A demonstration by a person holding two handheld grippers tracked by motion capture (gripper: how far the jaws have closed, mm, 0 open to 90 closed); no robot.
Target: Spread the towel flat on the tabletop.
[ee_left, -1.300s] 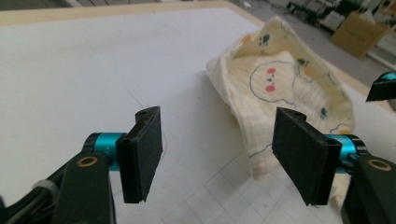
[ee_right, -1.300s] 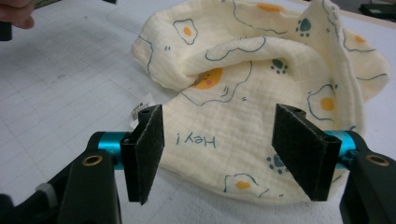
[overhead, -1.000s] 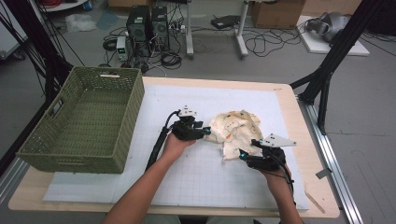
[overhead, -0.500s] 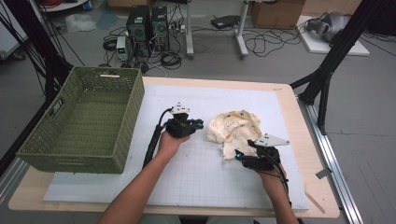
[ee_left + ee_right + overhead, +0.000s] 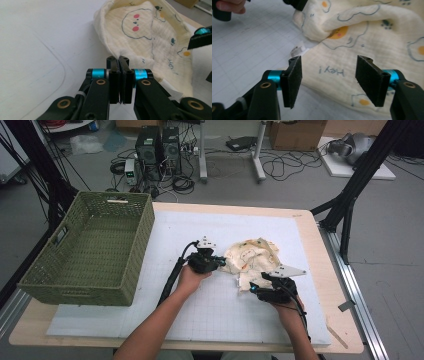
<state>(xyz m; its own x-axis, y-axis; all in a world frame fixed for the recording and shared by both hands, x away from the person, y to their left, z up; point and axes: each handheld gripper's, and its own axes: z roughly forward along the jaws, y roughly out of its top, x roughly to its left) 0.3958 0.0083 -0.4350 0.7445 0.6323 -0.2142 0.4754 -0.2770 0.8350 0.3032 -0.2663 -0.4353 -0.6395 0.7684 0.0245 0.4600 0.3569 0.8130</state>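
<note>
Jaws of the left claw (image 5: 117, 60) have just been closing and now stand clenched, pad against pad, with their tips right at the near hem of the cloth (image 5: 150, 32). Whether a fold of the hem is caught between them I cannot tell, since the fabric only meets the tips. Compared with a second ago this hand sits at much the same spot by the cloth's left side, so the change is in the jaws, not the place.

The right claw (image 5: 329, 75) has also just been closing a little, yet its pads are apart. The printed cloth lies under and beyond them, not pressed by either pad, so this claw is released.

I judge that the left side is being pinched first and the right grasp is not yet made. The cloth cannot be lifted or spread evenly until it is.

The cloth lies crumpled on the white mat (image 5: 225, 320), right of the middle of the table (image 5: 310, 227). The basket (image 5: 135, 250) stands at the left edge, well apart.

Count: two claws, one cloth, one basket, one mat, one table.
</note>
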